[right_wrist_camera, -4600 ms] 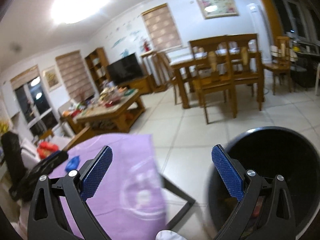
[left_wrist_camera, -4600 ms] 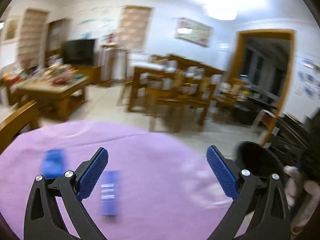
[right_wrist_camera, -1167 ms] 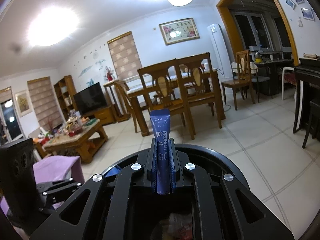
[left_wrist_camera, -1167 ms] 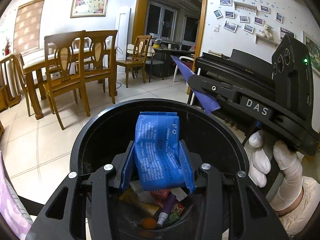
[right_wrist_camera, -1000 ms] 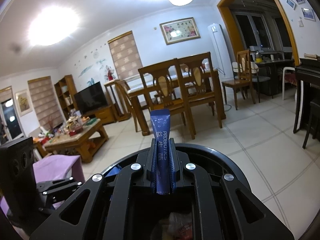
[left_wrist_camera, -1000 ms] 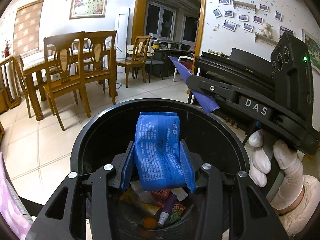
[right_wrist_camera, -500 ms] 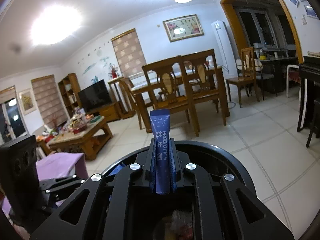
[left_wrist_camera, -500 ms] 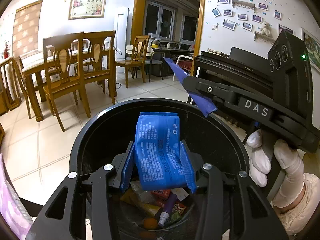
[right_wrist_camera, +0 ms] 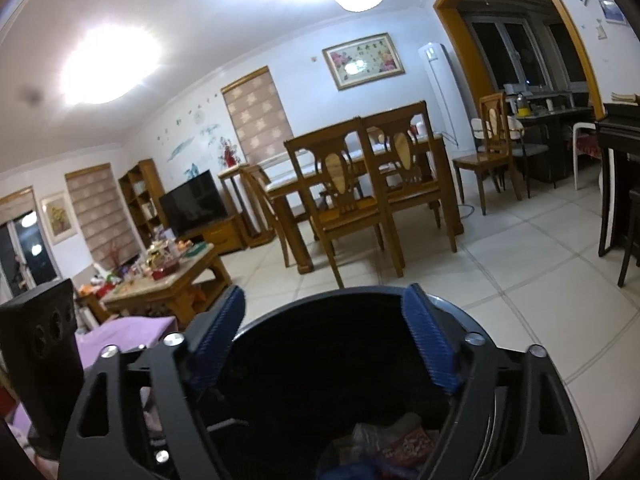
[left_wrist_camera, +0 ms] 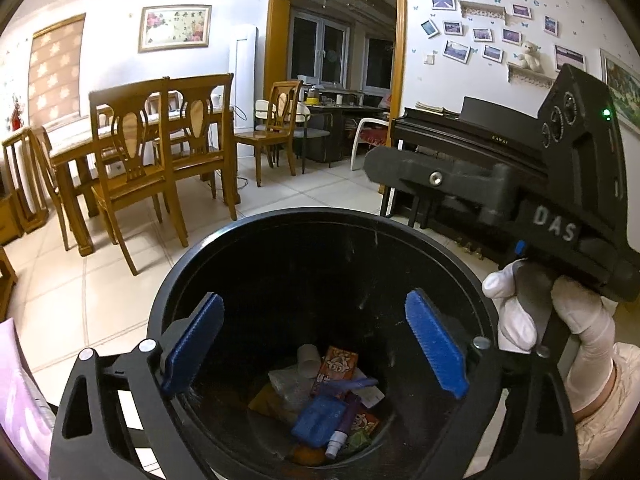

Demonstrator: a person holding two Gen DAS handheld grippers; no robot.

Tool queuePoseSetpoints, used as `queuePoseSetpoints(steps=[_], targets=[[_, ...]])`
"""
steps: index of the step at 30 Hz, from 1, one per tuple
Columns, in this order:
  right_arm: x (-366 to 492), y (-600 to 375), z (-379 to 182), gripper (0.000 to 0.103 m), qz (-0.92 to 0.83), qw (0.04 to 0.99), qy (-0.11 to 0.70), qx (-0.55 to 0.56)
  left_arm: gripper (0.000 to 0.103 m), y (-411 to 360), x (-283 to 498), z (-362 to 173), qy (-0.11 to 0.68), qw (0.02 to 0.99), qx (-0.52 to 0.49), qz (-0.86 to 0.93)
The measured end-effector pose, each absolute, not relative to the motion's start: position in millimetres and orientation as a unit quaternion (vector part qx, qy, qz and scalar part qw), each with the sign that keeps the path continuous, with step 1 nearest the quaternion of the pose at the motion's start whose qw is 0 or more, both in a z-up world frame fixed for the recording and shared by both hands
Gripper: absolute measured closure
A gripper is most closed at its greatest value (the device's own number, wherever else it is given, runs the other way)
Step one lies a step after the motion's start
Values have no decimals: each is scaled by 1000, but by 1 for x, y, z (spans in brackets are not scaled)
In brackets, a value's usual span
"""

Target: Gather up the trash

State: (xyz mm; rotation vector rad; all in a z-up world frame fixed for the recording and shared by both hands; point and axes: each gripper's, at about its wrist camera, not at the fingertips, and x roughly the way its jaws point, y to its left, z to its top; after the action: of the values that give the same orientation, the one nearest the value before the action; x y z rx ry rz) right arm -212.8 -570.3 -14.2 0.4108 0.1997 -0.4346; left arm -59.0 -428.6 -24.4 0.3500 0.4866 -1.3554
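Observation:
The black trash bin (left_wrist_camera: 320, 216) fills the lower half of both wrist views. My left gripper (left_wrist_camera: 314, 344) hangs over its mouth, jaws opening wide with nothing between them. The blue packet (left_wrist_camera: 318, 420) lies at the bottom among wrappers, and the blue stick sachet (left_wrist_camera: 348, 385) lies across them. My right gripper (right_wrist_camera: 324, 340) is also over the bin (right_wrist_camera: 560, 380), jaws opening and empty. A white-gloved hand (left_wrist_camera: 516, 312) holds its handle at the right of the bin. Trash (right_wrist_camera: 392, 448) shows dimly below it.
Wooden dining chairs and a table (left_wrist_camera: 160, 152) stand on the tiled floor beyond the bin. A black piano (left_wrist_camera: 460, 136) is behind the right gripper. The purple-covered table's edge (left_wrist_camera: 16, 400) is at the left, and a cluttered coffee table (right_wrist_camera: 168, 284) stands further off.
Both grippers have opened over the bin. The blue packet dropped from the left jaws and the blue stick sachet from the right; both now lie inside. Neither hand has shifted.

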Motion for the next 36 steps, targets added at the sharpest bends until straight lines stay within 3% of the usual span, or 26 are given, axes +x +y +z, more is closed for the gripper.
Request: queuePoseSetpoints(steps=[3,11,22,27,36], targets=[[-214,-570,-15,17,-212,950,100,204,6,-429,-60,-25,217,741,166,-613],[-218,-570,-13,5,-214,948,99,215,5,-429,-61,-27,217,741,175,-611],[-210,-590,-19,5,-225,919,140,291,5,-408,-49,-9,252,754,124,-594],[-199,-577,1,5,-228,911,161,305,5,-365,-51,16,261,760,98,-587],[-117,-441,49,5,-104,954,190,208,5,-230,-17,43,277,845,47,-455]])
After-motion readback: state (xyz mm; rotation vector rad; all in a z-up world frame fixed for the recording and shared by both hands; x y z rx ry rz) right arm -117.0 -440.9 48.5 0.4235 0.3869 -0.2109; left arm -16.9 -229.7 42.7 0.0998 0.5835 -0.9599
